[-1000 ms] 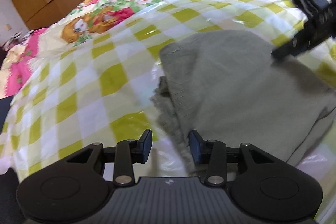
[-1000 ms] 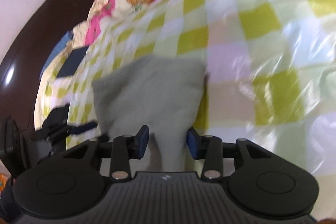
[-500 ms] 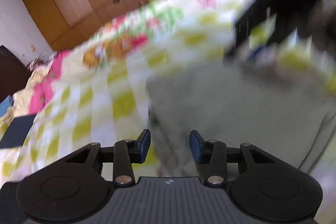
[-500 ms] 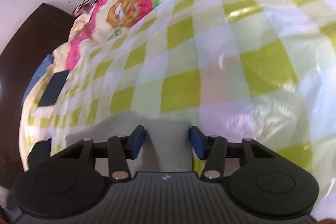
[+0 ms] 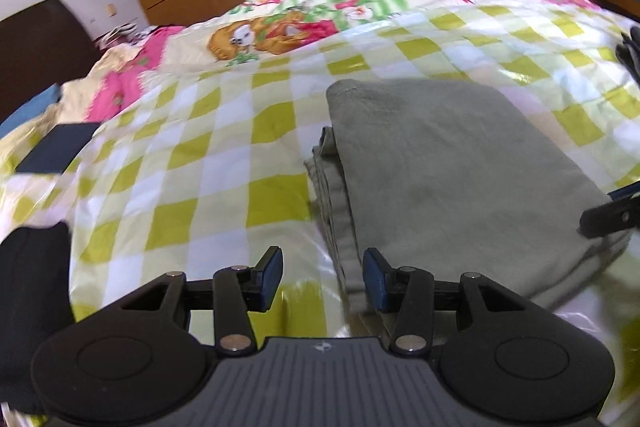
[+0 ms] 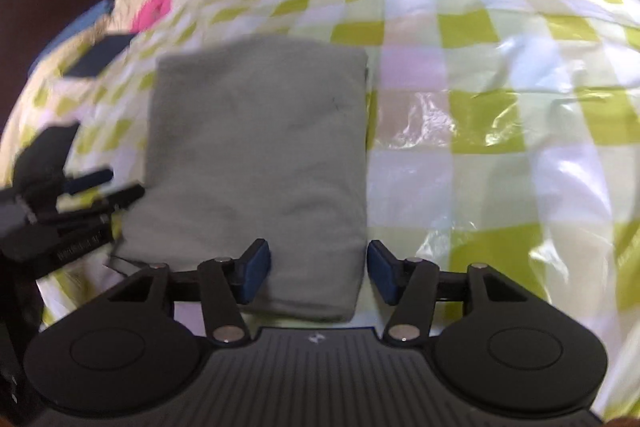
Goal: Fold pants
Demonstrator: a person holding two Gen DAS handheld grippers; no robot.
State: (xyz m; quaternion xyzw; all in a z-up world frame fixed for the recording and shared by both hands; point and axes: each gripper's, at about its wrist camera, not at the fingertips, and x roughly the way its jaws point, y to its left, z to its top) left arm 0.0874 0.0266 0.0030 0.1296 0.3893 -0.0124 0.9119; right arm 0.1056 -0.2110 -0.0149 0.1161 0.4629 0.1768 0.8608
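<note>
The folded pants (image 5: 452, 163) lie on the bed (image 5: 240, 147), the left gripper (image 5: 322, 279) at their near left edge, the right gripper (image 6: 318, 273) over their near right corner.

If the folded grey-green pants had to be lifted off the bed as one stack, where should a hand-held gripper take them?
Probably the near right corner of the folded pants, coming in low from the near edge. There the right hand-held gripper, jaws opening, already straddles a smooth, closed fold, while the left side shows loose, stepped layers.
</note>
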